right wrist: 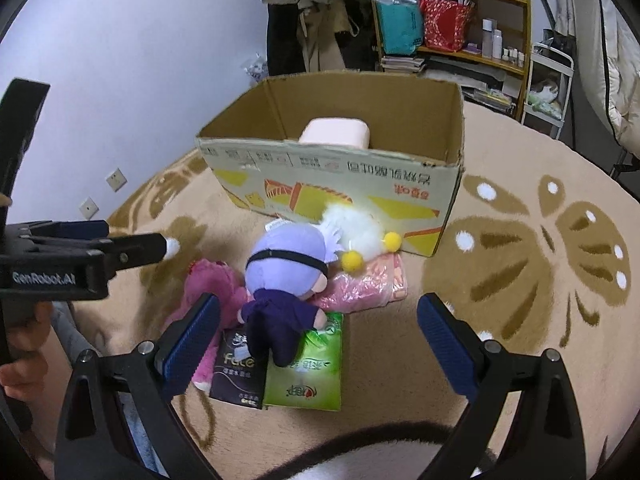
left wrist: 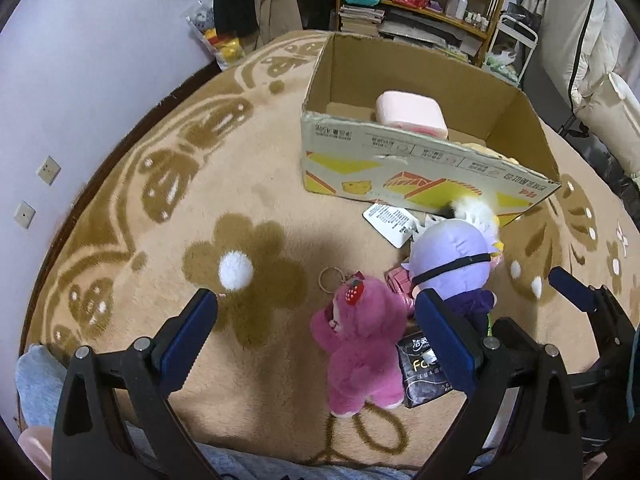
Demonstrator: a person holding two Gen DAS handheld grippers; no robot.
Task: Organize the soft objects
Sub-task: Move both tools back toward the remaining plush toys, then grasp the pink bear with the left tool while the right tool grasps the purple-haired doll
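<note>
Both grippers hover level, jaws spread wide and empty: left gripper (left wrist: 316,334) has the pink plush (left wrist: 360,344) between its jaws, right gripper (right wrist: 318,338) the purple doll (right wrist: 286,276)

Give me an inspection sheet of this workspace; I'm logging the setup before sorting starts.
Surface: tan flowered blanket.
Job's things: cardboard box holding a pink pack; pink plush, purple-headed doll, black tissue pack, green tissue pack heaped before it.
Clutter: key ring, paper tag.
Grippers: left gripper, right gripper, both open, empty.
Cables: nothing seen.
Surroundings: shelf, hanging clothes.
</note>
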